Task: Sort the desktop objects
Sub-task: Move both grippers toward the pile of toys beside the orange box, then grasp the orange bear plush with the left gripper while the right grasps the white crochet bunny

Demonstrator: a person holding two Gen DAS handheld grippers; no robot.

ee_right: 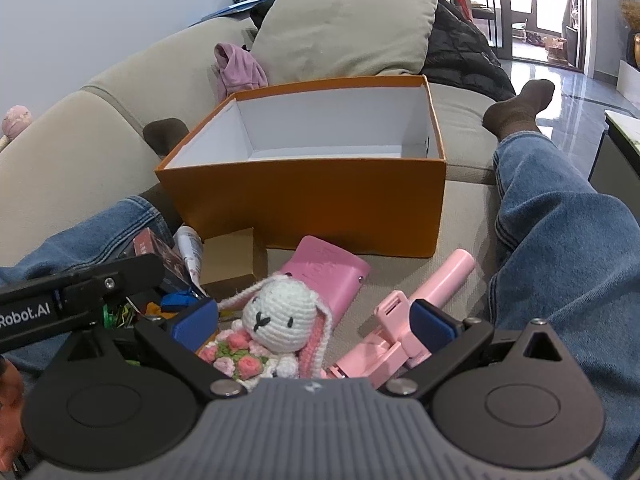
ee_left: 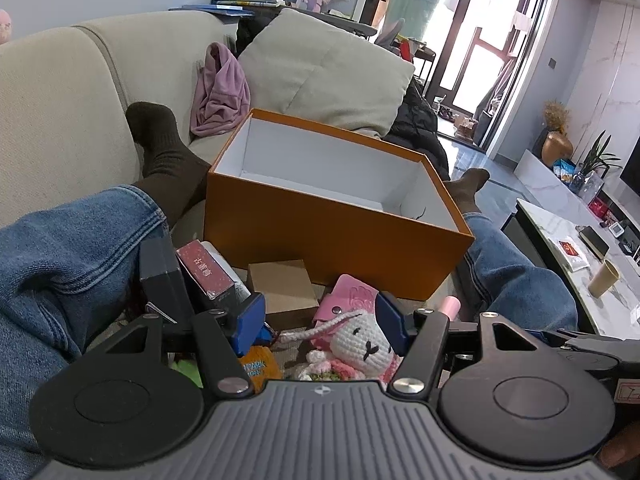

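Your right gripper (ee_right: 314, 322) and left gripper (ee_left: 320, 318) fingers spread apart around the knobbly crocheted bunny (ee_right: 280, 316) before the smooth orange cardboard box (ee_right: 320, 204).

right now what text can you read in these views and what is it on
"Robot.AI": white letters on the left tongs arm, seen from the right wrist.
Chinese characters on the dark red box: too blurred to read.
Blue lettering on the orange tag: partly hidden, unreadable.
Embossed mark on the pink case: unreadable.
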